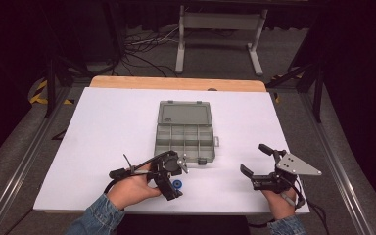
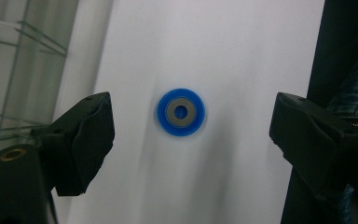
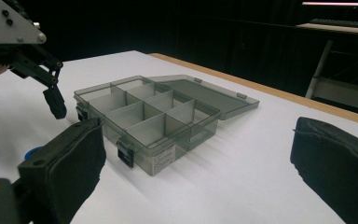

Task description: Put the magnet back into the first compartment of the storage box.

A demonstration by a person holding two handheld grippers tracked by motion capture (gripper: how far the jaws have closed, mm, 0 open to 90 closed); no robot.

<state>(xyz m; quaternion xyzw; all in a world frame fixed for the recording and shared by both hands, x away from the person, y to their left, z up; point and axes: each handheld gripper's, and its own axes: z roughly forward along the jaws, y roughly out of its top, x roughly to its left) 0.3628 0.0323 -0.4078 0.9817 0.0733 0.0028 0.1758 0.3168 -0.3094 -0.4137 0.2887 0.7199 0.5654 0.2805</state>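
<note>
Pictured from above: white table [image 1: 112,127] with a grey compartment box [image 1: 184,131] at centre, lid thrown back flat toward twelve o'clock, dividers bare. Near the front edge, at seven o'clock from the box, a small blue ring [image 1: 177,184] with a grey inner washer, lying flat on the white surface. Directly over it, the left gripper [image 1: 172,180], pointed straight down, jaws spread wide to either side of the ring and touching nothing; ring centred between the two black pads [image 2: 86,140] in the left gripper view, clear gaps at three and nine o'clock. Nothing held. At four o'clock from the box, well apart from it, the right gripper [image 1: 254,160], held low over the table by a hand in a denim sleeve, jaws likewise wide apart and empty, aimed across at the box. Seen along the right gripper's jaws: box latches [image 3: 126,153] facing the camera, lid resting on the table behind.
</note>
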